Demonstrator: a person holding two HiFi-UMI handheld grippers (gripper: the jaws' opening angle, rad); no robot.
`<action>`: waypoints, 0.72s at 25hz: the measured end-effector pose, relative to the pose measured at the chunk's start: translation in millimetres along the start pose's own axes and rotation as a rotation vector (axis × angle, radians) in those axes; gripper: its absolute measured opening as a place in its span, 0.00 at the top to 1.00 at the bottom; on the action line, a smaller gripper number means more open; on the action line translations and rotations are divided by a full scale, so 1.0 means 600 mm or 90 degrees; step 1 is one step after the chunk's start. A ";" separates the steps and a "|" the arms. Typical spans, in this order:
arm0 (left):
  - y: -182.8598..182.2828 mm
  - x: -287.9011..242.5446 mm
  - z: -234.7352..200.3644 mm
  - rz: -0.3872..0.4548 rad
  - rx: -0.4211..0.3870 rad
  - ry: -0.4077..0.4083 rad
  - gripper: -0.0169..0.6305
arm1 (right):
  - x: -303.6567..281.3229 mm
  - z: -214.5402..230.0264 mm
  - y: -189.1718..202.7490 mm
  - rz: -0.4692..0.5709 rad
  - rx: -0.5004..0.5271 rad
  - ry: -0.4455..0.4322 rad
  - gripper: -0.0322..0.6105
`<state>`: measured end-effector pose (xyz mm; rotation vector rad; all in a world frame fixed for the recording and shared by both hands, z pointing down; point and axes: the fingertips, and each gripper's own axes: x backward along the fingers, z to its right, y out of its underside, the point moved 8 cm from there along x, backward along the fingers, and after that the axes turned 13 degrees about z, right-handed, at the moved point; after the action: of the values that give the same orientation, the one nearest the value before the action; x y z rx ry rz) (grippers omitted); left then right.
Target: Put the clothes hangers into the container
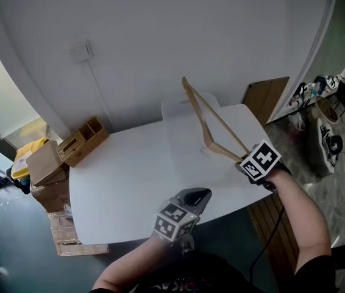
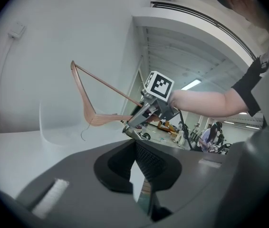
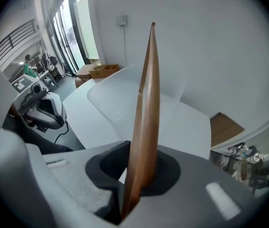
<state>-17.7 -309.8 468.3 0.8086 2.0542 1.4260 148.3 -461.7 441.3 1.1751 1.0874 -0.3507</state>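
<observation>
Wooden clothes hanger (image 1: pixel 197 110) is tilted up in the air near the worktop's (image 1: pixel 124 182) right edge in the head view. One end is in the right claw (image 1: pixel 244 159). Its peak rises over the clear plastic container (image 1: pixel 178 139), which stands at the far edge. The left claw (image 1: pixel 197 195) is at the near edge. A wooden compartment box (image 1: pixel 82 140) sits on the far left corner, with cardboard boxes (image 1: pixel 47 163) on the floor beside it.

Left gripper view: the jaws are a narrow gap apart with nothing between them. Beyond them the right claw holds the hanger over the container's wall, and the wire hook dangles low.

Right gripper view: both pads are clamped on the hanger's arm, which rises edge-on from the jaws. The container lies behind it on the worktop, and the left claw is off to the left.
</observation>
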 end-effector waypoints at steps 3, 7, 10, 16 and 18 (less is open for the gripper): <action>-0.003 -0.003 -0.011 -0.007 -0.003 -0.007 0.97 | -0.012 0.000 -0.009 -0.028 0.002 -0.011 0.86; -0.010 -0.012 -0.020 -0.017 -0.015 -0.013 0.97 | -0.026 0.004 -0.015 -0.085 0.013 -0.020 0.86; -0.014 -0.025 -0.023 -0.022 -0.016 -0.012 0.97 | -0.032 0.014 -0.023 -0.149 0.027 -0.026 0.86; -0.017 -0.040 -0.020 -0.022 -0.012 0.006 0.97 | -0.045 0.027 -0.047 -0.259 0.058 -0.022 0.86; -0.018 -0.042 -0.019 -0.020 -0.009 0.009 0.97 | -0.051 0.028 -0.058 -0.290 0.064 -0.024 0.86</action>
<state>-10.1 -338.0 463.5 0.7585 2.0564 1.4320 116.8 -499.1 446.8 0.9957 1.3126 -0.7850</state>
